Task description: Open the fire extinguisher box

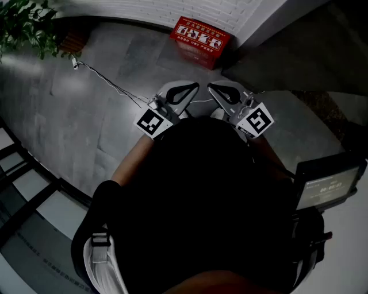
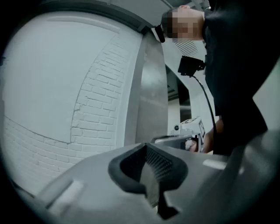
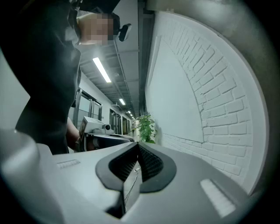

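Far left, a potted plant [image 1: 26, 26] sits in the corner, and a thin cable [image 1: 109, 83] trails across the grey floor [image 1: 86, 115] toward the person. Now the left gripper [image 1: 185, 91]: held level in front of the body, jaws pressed together with nothing between them. That looks like a carrying pose for the walk-up rather than a reach. Just past it, up ahead, is the target: the red fire extinguisher box [image 1: 199, 35], resting on the floor against the foot of the white brick wall [image 1: 190, 11], well apart from both tools and apparently unopened. The right gripper [image 1: 224, 92] mirrors its partner, level, jaws closed on nothing, the pair side by side and aimed toward the box. Far right, a dark device with a lit screen [image 1: 330, 186] hangs at the person's side. I'd say nothing's begun; closing the gap comes first.
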The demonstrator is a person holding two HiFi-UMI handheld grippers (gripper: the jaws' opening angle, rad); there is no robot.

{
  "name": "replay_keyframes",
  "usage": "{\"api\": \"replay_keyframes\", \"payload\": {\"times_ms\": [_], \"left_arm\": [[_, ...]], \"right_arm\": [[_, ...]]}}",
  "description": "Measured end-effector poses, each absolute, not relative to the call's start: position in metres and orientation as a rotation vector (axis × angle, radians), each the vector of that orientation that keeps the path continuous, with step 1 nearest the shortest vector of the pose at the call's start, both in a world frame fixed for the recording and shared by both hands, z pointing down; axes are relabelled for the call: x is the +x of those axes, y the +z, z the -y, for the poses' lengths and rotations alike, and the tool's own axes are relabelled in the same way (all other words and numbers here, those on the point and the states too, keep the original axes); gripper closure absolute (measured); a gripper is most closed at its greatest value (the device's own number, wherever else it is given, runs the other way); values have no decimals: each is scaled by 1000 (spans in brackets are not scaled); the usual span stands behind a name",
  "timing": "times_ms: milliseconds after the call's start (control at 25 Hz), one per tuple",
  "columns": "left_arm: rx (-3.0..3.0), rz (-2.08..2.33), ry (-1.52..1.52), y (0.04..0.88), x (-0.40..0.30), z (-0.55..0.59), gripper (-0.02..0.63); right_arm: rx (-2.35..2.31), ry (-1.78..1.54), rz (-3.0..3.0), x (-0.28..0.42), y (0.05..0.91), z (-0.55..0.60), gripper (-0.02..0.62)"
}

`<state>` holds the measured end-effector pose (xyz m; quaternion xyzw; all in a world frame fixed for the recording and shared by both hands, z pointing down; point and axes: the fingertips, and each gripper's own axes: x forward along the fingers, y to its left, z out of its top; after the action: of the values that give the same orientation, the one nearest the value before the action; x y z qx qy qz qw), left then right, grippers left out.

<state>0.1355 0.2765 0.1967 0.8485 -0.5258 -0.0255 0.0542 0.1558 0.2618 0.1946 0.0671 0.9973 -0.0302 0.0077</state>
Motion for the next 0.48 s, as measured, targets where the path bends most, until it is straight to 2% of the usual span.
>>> {"api": "replay_keyframes", "payload": {"times_ms": [480], "left_arm": [[2579, 1604, -96, 205, 70, -310, 604]], "right_arm": [[179, -124, -3150, 94, 205, -295, 587]]}}
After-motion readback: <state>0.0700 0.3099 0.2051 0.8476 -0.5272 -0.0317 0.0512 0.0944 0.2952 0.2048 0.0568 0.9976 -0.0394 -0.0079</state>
